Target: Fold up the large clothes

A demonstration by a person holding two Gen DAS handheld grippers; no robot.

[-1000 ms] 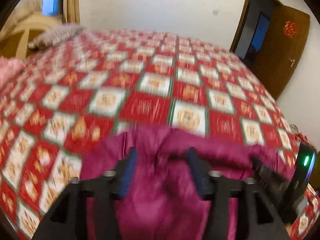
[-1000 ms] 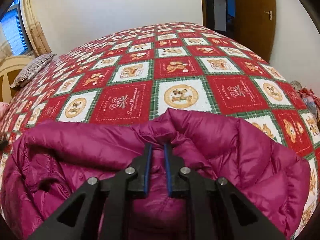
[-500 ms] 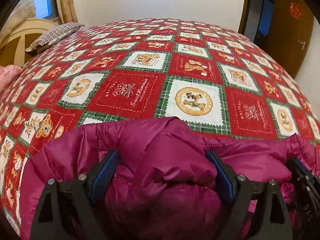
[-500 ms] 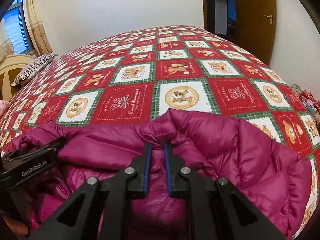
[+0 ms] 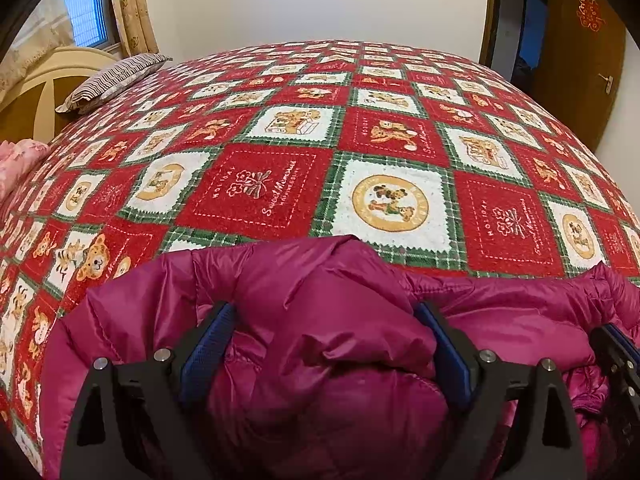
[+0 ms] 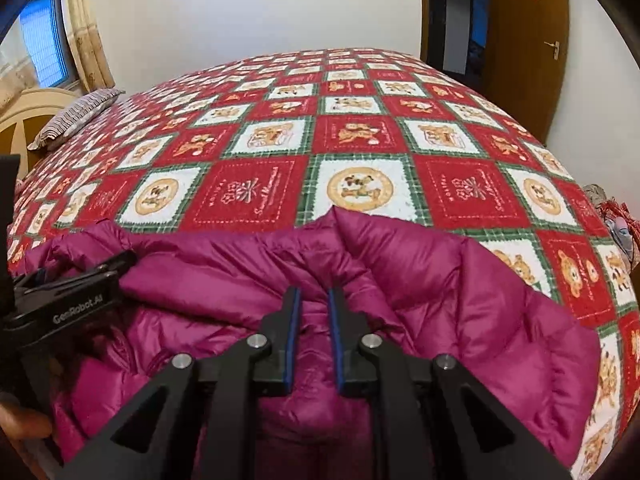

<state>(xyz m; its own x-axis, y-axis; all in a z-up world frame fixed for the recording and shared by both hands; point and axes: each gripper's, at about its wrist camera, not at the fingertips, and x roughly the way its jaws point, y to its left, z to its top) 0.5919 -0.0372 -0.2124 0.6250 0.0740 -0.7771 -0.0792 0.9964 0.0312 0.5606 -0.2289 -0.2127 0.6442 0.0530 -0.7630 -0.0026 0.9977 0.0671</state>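
Observation:
A magenta puffer jacket [image 5: 328, 320] lies bunched at the near edge of the bed; it also fills the lower right wrist view [image 6: 440, 280]. My left gripper [image 5: 324, 316] is open wide, its blue-padded fingers [image 5: 208, 340] astride a raised fold of the jacket. My right gripper [image 6: 314, 296] is shut on a pinched ridge of the jacket. The left gripper's body [image 6: 76, 300] shows at the left of the right wrist view, and the right gripper [image 5: 616, 344] shows at the right edge of the left wrist view.
The bed is covered by a red, white and green bear-pattern blanket [image 5: 360, 140]. A striped pillow [image 5: 112, 80] and a wooden headboard [image 5: 44, 88] sit at the far left. A brown door [image 6: 524, 40] stands at the far right.
My left gripper has come down over the jacket and opened wider around a fold. The right gripper has kept its hold and barely moved.

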